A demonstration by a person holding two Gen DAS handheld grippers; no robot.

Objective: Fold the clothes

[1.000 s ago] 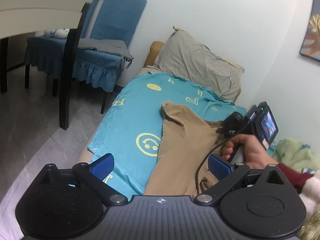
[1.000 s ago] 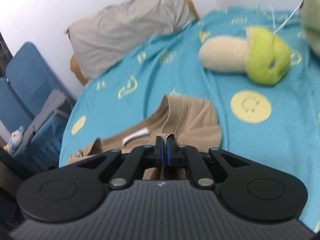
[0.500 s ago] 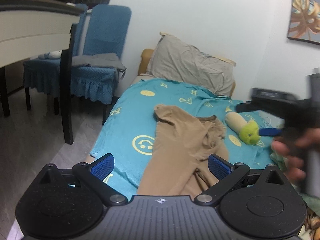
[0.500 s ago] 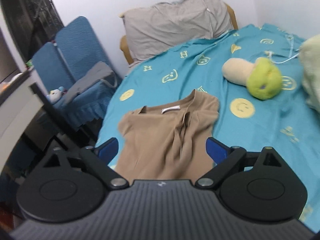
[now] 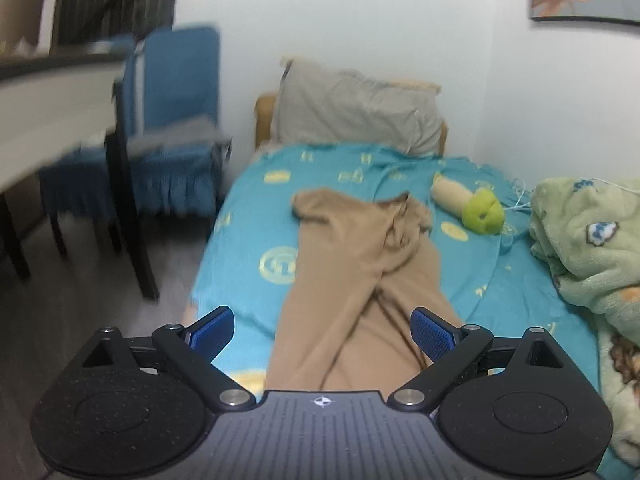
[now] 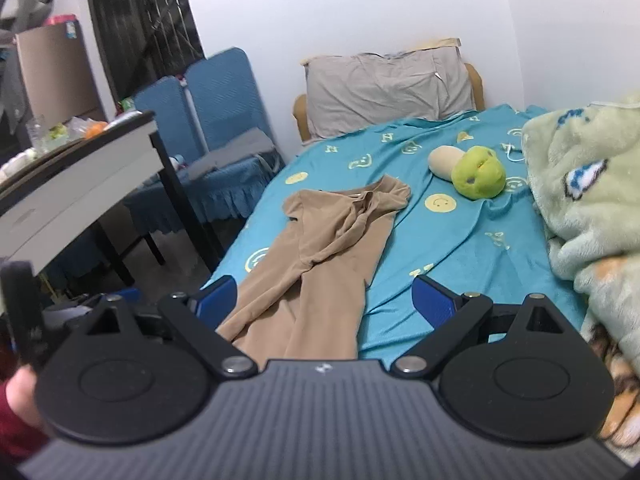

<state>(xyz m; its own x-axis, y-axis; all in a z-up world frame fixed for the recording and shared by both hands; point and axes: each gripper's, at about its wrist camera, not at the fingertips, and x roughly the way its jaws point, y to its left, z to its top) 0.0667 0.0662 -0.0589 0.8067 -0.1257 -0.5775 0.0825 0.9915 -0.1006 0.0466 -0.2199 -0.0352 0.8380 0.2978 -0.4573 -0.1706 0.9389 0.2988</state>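
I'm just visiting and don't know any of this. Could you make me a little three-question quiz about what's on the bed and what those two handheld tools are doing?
1. True or false: the left tool is clamped on the tan shirt.
2. What lies closest to the green-headed plush toy? A) the grey pillow B) the tan shirt's collar end C) the blue chair
3. Fill in: the green fleece blanket is piled on the bed's ____ side in both views.

Key: 1. False; both it and the right tool are open and hold nothing. 2. B. 3. Right.
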